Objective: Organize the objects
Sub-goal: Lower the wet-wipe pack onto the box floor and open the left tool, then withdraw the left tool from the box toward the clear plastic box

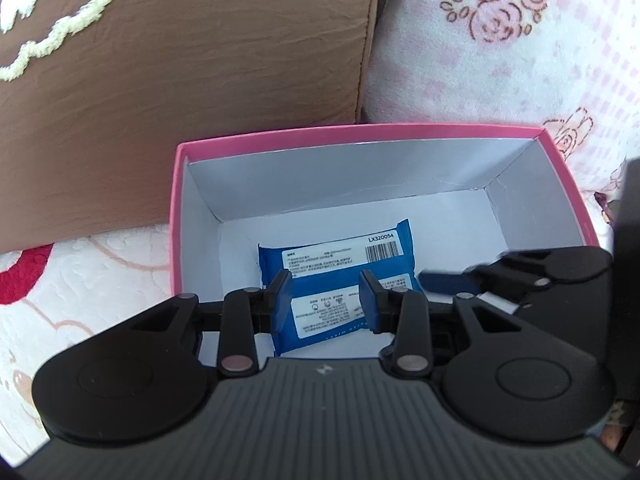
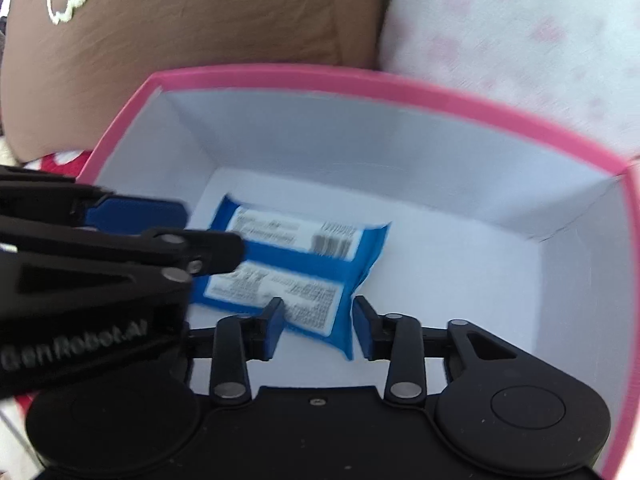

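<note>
Blue wipes pack (image 1: 340,280) flat on the pink box (image 1: 280,136) floor looks soft, light and slippery; I'd pinch 1 crimped end. Both the left gripper (image 1: 326,300) and right gripper (image 2: 318,326) are narrowly parted, holding nothing.

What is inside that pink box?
The pink box holds one blue packet, label and barcode facing up, on its white floor. Both grippers hover over it, hiding its near edge and the floor by the front wall; the rest looks bare.

Both grippers angled down, side by side.
Left gripper (image 1: 325,300) & right gripper (image 2: 317,327): jaws parted, nothing pinched btwn blue pads; left's fingers cross right's view.
</note>
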Tool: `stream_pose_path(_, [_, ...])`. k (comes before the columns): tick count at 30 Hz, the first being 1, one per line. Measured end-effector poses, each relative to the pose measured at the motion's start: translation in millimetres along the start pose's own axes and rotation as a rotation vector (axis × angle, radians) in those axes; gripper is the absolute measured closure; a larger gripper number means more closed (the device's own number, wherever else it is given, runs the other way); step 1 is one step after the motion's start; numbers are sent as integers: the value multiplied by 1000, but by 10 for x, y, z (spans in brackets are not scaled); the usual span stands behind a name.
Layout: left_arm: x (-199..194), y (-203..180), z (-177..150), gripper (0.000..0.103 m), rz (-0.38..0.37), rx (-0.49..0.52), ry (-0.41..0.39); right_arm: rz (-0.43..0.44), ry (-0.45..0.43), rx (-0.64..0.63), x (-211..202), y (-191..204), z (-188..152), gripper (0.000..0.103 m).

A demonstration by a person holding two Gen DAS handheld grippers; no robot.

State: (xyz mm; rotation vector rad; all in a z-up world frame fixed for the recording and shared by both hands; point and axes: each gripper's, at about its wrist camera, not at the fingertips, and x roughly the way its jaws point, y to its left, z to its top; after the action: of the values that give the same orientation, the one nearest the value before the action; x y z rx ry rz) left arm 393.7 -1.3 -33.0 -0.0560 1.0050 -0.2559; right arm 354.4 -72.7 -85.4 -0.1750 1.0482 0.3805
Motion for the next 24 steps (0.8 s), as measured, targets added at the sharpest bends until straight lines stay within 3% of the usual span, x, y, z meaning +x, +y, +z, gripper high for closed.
stream_pose_path(4, [-93, 28, -40, 67, -11, 0, -8, -24, -55, 4, -220, 15, -134, 58])
stream_pose_path(9, [-328, 6, -131, 67, -24, 35, -17, 20, -102, 55, -553, 26, -327, 58])
stream_pose_path(13, [-552, 32, -197, 66, -73, 30, -12, 35, -129, 65, -661, 125, -188, 58])
stream_pose_path(24, [-1144, 0, -488, 66, -135, 83, -8, 0, -163, 24, -1324, 115, -341, 57])
